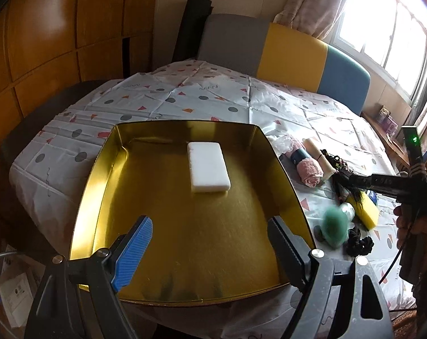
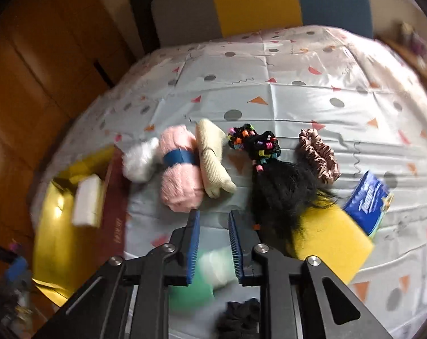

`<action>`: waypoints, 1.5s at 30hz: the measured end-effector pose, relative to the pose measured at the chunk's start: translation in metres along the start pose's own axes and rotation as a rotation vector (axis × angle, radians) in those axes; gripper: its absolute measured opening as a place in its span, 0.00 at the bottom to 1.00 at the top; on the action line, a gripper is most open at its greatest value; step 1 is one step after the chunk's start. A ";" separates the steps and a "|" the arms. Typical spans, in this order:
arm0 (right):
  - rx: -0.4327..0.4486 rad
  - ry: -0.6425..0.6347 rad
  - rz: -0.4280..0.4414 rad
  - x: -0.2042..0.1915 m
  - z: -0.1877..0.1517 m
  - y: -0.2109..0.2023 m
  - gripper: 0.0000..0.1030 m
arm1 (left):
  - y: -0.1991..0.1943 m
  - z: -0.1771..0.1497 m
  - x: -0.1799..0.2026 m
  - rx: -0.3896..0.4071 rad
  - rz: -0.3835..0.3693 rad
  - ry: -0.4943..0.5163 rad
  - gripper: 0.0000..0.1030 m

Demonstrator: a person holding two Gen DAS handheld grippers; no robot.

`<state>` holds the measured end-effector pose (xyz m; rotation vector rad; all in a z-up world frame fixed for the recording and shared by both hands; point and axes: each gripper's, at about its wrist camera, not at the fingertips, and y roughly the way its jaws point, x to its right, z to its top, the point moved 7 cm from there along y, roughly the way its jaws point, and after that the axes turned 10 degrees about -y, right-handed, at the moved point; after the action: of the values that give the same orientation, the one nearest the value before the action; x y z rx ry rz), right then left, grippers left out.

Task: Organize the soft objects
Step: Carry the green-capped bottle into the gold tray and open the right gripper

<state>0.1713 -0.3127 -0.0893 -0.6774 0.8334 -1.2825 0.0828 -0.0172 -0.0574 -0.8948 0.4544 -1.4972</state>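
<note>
The left gripper [image 1: 210,243] hovers over the gold tray [image 1: 100,175] with jaws wide and empty; a white sponge [image 1: 208,170] lies inside. The right gripper [image 2: 213,243] has its jaws narrowed on a blurred green soft object [image 2: 210,265], above the tabletop [image 2: 298,104], near a pink towel roll [image 2: 179,166] and yellow sponge [image 2: 332,237].

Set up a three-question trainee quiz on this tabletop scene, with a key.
1. True or false: the white sponge block lies inside the gold tray.
2. What sits between the pads of the right gripper? A) pink towel roll B) green puff C) yellow sponge
3. Fill in: the left gripper hangs over the tray with its jaws ___.

Key: 1 true; 2 B; 3 open.
</note>
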 end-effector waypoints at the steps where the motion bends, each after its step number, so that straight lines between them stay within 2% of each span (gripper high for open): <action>1: -0.019 0.001 0.016 0.001 -0.003 0.006 0.22 | 0.000 -0.001 0.000 0.000 -0.002 0.000 0.82; 2: -0.029 0.011 0.042 0.001 -0.007 0.008 0.27 | 0.000 -0.001 0.000 -0.001 0.000 0.003 0.82; 3: -0.039 0.012 0.066 0.001 -0.010 0.012 0.48 | 0.000 -0.002 0.000 -0.004 0.002 0.003 0.82; 5: -0.061 -0.033 0.080 -0.005 -0.015 0.015 0.69 | 0.000 -0.003 -0.001 -0.006 0.000 0.000 0.82; 7: -0.092 -0.096 0.075 -0.012 -0.021 0.016 0.69 | 0.000 -0.002 -0.003 -0.005 0.004 -0.003 0.82; 10: -0.128 -0.090 0.089 -0.013 -0.032 0.010 0.72 | 0.001 -0.002 -0.006 -0.008 0.001 -0.019 0.83; 12: -0.138 -0.067 0.089 -0.011 -0.037 0.011 0.85 | 0.003 -0.003 -0.006 -0.010 -0.001 -0.024 0.82; 14: -0.162 -0.061 0.097 -0.012 -0.044 0.017 0.90 | 0.003 -0.004 -0.005 -0.013 -0.005 -0.022 0.82; 19: -0.223 -0.048 0.104 -0.020 -0.055 0.043 0.91 | 0.005 -0.005 -0.007 -0.020 -0.003 -0.026 0.82; 20: -0.228 -0.055 0.090 -0.022 -0.056 0.048 0.84 | 0.006 -0.006 -0.006 -0.021 -0.002 -0.026 0.82; 21: -0.235 -0.069 0.073 -0.024 -0.057 0.055 0.72 | 0.006 -0.006 -0.007 -0.022 -0.003 -0.026 0.82; 22: -0.229 -0.092 0.046 -0.026 -0.056 0.057 0.71 | 0.006 -0.007 -0.007 -0.023 -0.002 -0.026 0.82; 25: -0.216 -0.167 0.013 -0.036 -0.052 0.059 0.60 | 0.007 -0.006 -0.007 -0.021 0.000 -0.024 0.82; 27: -0.198 -0.206 -0.015 -0.039 -0.050 0.057 0.58 | 0.004 -0.005 -0.007 -0.005 0.005 -0.018 0.82; 32: -0.131 -0.243 -0.040 -0.044 -0.044 0.041 0.56 | 0.000 0.000 -0.008 0.030 0.031 0.001 0.82; 36: -0.053 -0.281 -0.024 -0.059 -0.036 0.012 0.56 | -0.002 0.002 -0.012 0.041 0.051 0.002 0.82; 41: -0.004 -0.384 0.073 -0.115 -0.018 -0.004 0.56 | -0.005 0.004 -0.018 0.046 0.062 -0.004 0.82; 45: -0.009 -0.483 0.115 -0.161 -0.017 0.003 0.57 | -0.007 0.005 -0.024 0.050 0.073 -0.017 0.82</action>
<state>0.1460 -0.1529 -0.0763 -0.8884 0.4727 -0.9545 0.0798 0.0087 -0.0552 -0.8424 0.4314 -1.4274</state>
